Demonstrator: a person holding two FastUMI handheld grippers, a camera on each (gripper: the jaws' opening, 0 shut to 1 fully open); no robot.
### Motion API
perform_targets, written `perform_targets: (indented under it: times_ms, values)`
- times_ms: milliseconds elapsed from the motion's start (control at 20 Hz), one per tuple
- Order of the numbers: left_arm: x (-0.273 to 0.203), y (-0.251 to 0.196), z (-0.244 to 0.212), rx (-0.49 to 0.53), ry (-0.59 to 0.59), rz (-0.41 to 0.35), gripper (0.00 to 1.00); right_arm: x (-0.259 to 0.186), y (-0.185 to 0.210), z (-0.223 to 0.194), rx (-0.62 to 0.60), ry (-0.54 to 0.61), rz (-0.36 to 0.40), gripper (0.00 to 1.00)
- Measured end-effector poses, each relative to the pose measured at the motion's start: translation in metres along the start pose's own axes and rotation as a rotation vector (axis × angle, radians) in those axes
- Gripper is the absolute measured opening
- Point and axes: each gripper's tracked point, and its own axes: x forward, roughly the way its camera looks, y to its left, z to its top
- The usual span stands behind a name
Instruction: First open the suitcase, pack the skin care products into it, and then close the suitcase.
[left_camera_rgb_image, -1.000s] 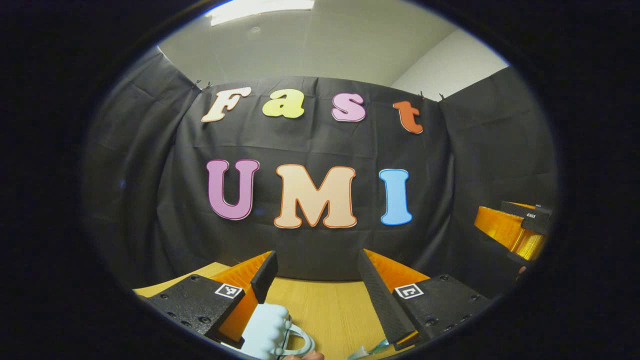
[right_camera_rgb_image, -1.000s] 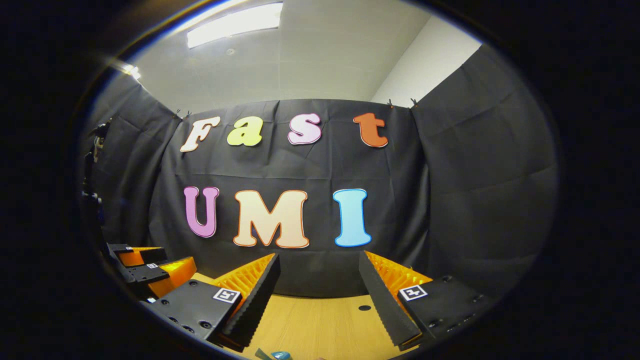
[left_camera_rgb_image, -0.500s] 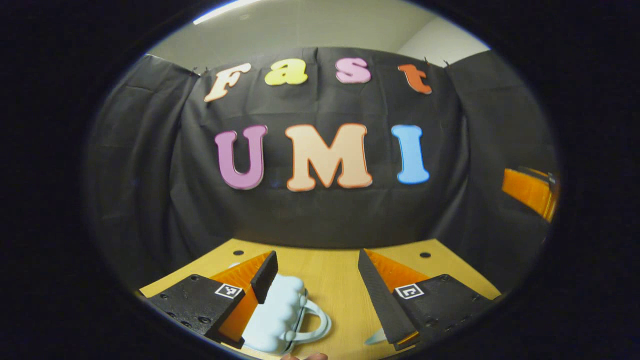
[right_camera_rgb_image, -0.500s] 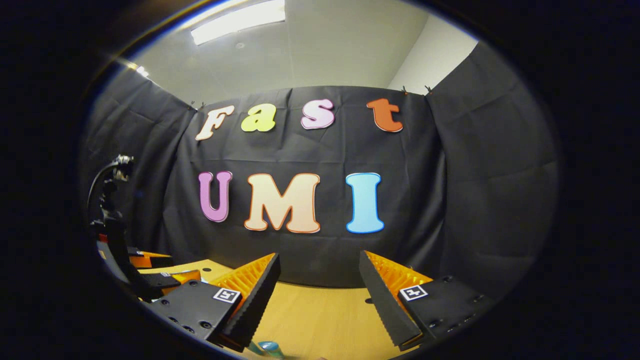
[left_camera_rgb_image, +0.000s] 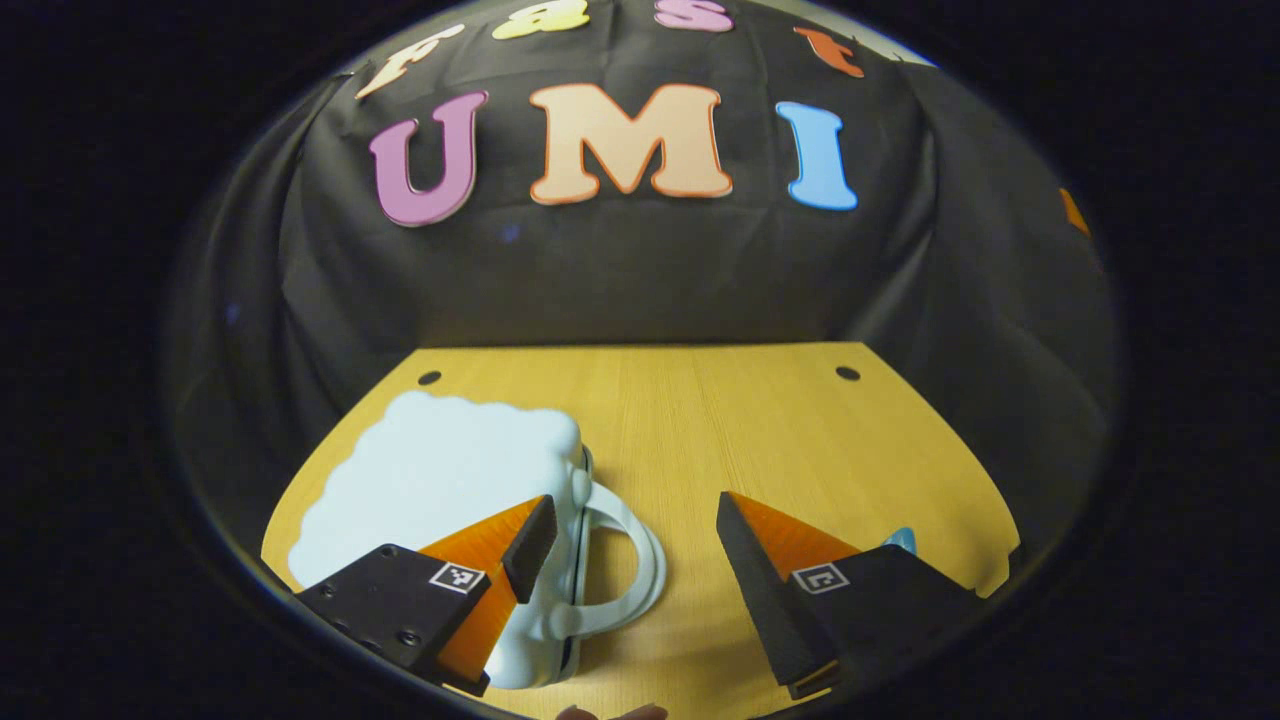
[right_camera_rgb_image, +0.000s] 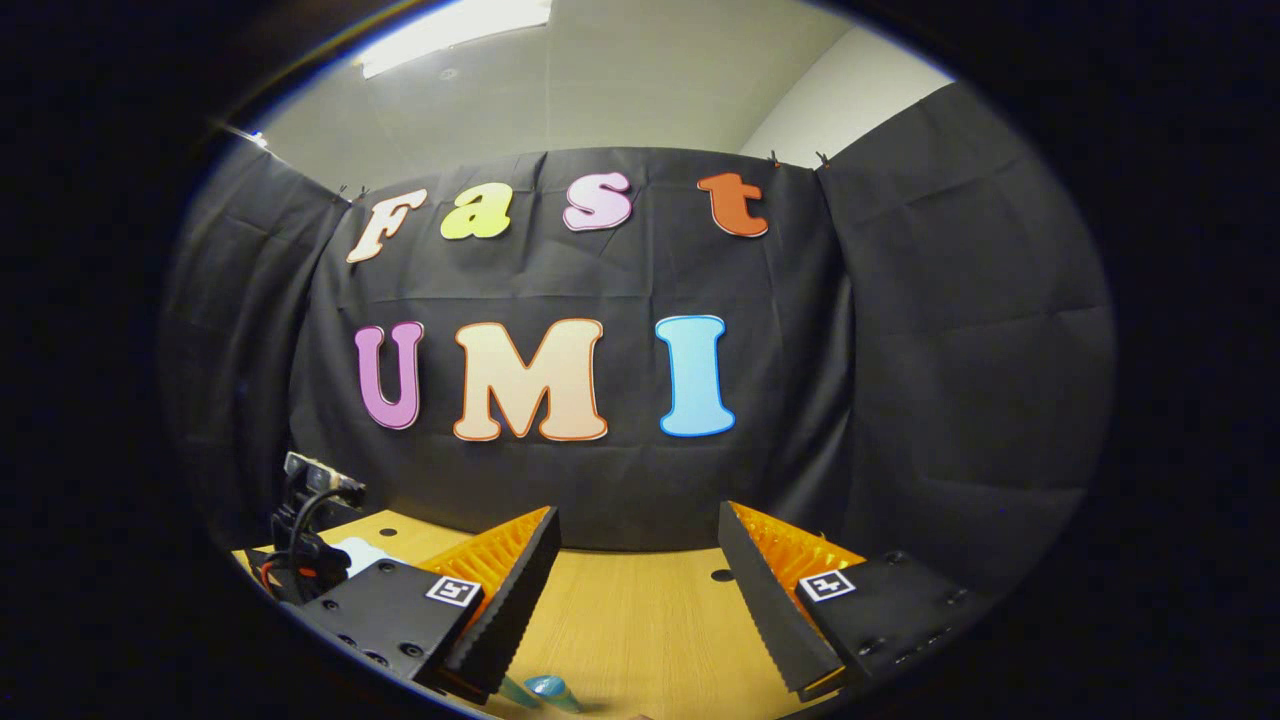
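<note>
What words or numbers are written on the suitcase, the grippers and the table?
Suitcase: no writing to see.
Left gripper: a square marker on each finger, a black-and-white pattern, not words.
Right gripper: the same kind of square markers, nothing to read.
Table: none.
Small blue item: too small to tell.

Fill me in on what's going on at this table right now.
A person holds a two-finger gripper in each hand over a wooden table. The left gripper hangs open above a small pale blue suitcase, which lies flat and closed with its white handle between the fingers, untouched. The right gripper is open too and holds nothing. A small teal item, likely one of the skin care products, lies on the table below it. Opening has not begun, and nothing is packed.
</note>
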Motion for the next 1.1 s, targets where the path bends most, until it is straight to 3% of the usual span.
perform_targets:
  times_ms: [200, 750, 950, 1000, 1050, 1100]
  values:
    - [0.018, -0.010, -0.027, -0.036, 0.132, -0.018, 0.95, 0.000, -0.008, 0.000, 0.031, 0.013, -0.028, 0.99]
    - [0.069, -0.016, -0.066, -0.052, 0.338, 0.021, 0.94, 0.008, -0.024, -0.023, 0.034, 0.062, -0.041, 0.99]
    - [0.079, -0.021, -0.080, -0.087, 0.400, -0.020, 0.96, 0.012, -0.029, -0.028, 0.028, 0.073, -0.043, 0.99]
    - [0.077, -0.024, -0.080, -0.098, 0.408, -0.043, 0.90, 0.014, -0.029, -0.029, 0.026, 0.076, -0.042, 0.99]
    - [0.077, -0.020, -0.079, -0.088, 0.406, -0.027, 0.75, 0.016, -0.029, -0.031, 0.025, 0.078, -0.042, 0.99]
    - [0.076, -0.014, -0.074, -0.079, 0.388, -0.018, 0.66, 0.017, -0.029, -0.031, 0.025, 0.080, -0.041, 0.99]
